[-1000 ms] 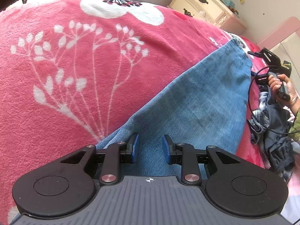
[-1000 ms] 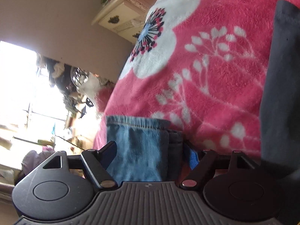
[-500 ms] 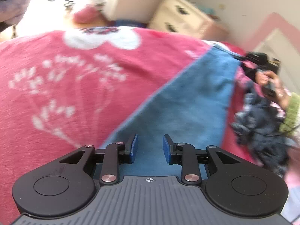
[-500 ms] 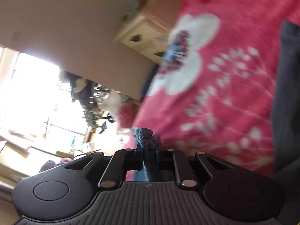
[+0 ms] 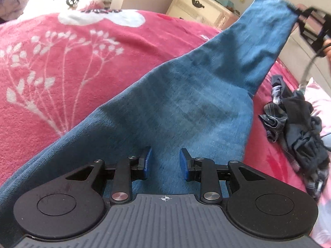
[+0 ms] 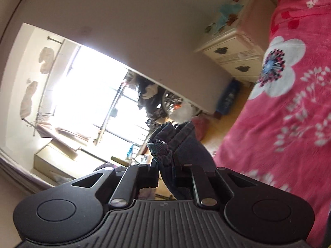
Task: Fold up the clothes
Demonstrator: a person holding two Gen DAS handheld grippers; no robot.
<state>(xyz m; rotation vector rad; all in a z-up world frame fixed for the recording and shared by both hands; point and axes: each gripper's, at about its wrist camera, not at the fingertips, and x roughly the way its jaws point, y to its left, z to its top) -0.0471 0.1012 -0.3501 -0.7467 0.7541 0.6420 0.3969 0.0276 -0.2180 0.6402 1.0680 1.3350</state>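
Blue jeans [image 5: 186,107] stretch across the pink flowered blanket [image 5: 62,66] in the left wrist view. Their far leg end is lifted into the air at the upper right, where my right gripper [image 5: 306,26] holds the hem. My left gripper [image 5: 164,161] stands open just above the near part of the denim, nothing between its blue pads. In the right wrist view my right gripper [image 6: 165,173] is shut on the bunched jeans hem [image 6: 171,142], raised above the blanket [image 6: 289,113].
A heap of dark and plaid clothes [image 5: 295,132] lies on the bed to the right of the jeans. A cream nightstand [image 5: 198,6] stands beyond the bed by the wall. A bright window [image 6: 93,95] and floor clutter lie past the bed's edge.
My right gripper closed on the jeans hem and lifted it off the bed, pulling the leg up and taut. My left gripper stayed open over the near denim.
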